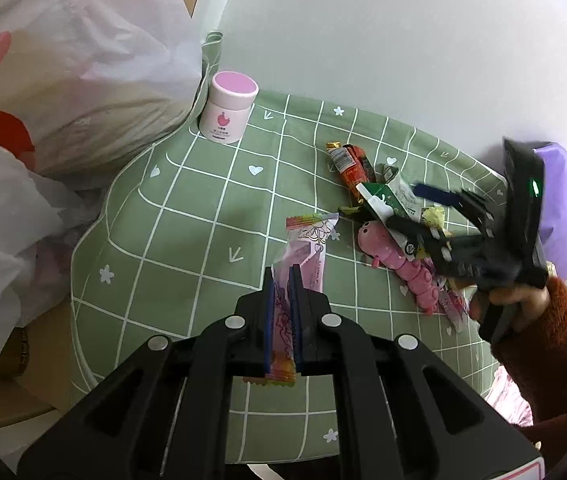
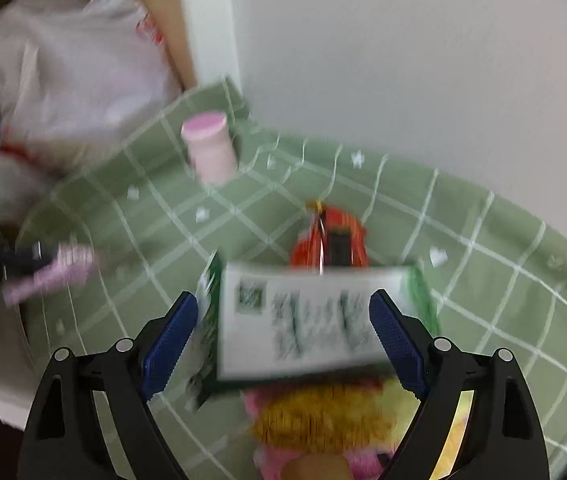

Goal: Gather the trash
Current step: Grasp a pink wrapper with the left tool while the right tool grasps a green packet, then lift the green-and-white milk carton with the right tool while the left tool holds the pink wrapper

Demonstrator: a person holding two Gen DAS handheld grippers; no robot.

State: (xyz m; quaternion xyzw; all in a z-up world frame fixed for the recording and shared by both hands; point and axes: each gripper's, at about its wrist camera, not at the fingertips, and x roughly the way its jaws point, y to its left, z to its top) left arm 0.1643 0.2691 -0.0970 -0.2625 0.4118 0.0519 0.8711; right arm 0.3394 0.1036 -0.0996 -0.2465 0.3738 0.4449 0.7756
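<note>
My left gripper (image 1: 282,280) is shut on a pink candy wrapper (image 1: 307,246) and holds it above the green checked cloth (image 1: 187,216). My right gripper (image 2: 283,314) is open, its blue pads either side of a green and white carton (image 2: 303,320); it also shows at the right of the left wrist view (image 1: 439,204). Around the carton (image 1: 387,200) lie a red wrapper (image 1: 349,164), a yellow wrapper (image 2: 323,416) and a pink caterpillar toy (image 1: 399,264). The right wrist view is blurred.
A white plastic bag (image 1: 63,60) stands at the left, beyond the cloth's edge. A pink-lidded white jar (image 1: 229,108) stands at the cloth's far left corner. A purple object (image 1: 559,200) lies at the far right. A white wall runs behind.
</note>
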